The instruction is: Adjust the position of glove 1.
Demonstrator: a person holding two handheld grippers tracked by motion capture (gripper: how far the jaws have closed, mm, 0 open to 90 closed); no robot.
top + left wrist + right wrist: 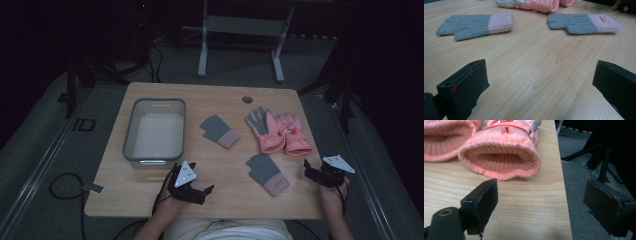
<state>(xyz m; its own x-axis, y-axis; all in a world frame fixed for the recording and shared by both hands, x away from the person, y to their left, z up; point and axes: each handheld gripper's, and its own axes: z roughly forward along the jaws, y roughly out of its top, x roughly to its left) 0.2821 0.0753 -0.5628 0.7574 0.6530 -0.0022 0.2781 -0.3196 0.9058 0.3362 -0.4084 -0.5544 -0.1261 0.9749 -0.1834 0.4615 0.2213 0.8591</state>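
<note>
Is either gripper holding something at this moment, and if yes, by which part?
Nothing is held. The left gripper and the right gripper both stand open over the table, with no glove between their jaws.

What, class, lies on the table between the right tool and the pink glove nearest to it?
Nothing visible. The right tool is open at the table's right edge, and in its own view only bare wood separates its jaws from the open cuff of the pink glove.
</note>
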